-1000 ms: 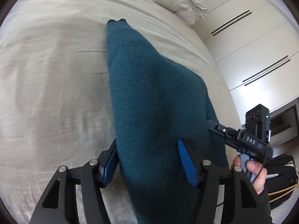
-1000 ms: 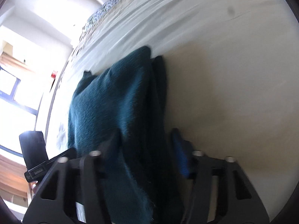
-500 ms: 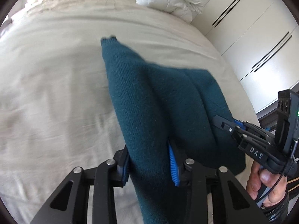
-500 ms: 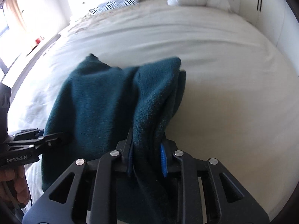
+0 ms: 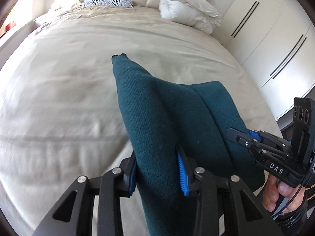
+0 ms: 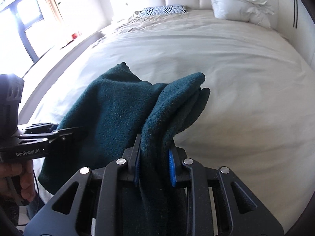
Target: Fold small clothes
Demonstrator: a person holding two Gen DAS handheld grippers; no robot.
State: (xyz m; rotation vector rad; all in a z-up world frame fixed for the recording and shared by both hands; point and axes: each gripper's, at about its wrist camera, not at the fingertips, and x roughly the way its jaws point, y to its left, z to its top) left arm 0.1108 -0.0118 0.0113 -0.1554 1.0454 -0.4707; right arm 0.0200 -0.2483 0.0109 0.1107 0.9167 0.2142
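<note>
A dark teal knitted garment [image 5: 167,122] is held up off the beige bed [image 5: 59,98] by both grippers. My left gripper [image 5: 157,174] is shut on one bunched edge of it. My right gripper [image 6: 154,167] is shut on the other edge, and it also shows in the left wrist view [image 5: 241,135] at the right, clamped on the cloth. The garment [image 6: 118,114] sags between the two grippers, and a narrow cuffed end [image 5: 119,58] points away toward the bed's head. The left gripper also shows in the right wrist view [image 6: 59,131] at the left.
A white bundled duvet [image 5: 189,13] and a zebra-striped pillow [image 5: 110,1] lie at the head of the bed. White wardrobe doors [image 5: 275,45] stand to the right. A bright window [image 6: 29,19] is to the left. The bed's near edge runs just below the grippers.
Both grippers have closed on the garment and lifted it off the bed. The views have tilted up toward the headboard.
</note>
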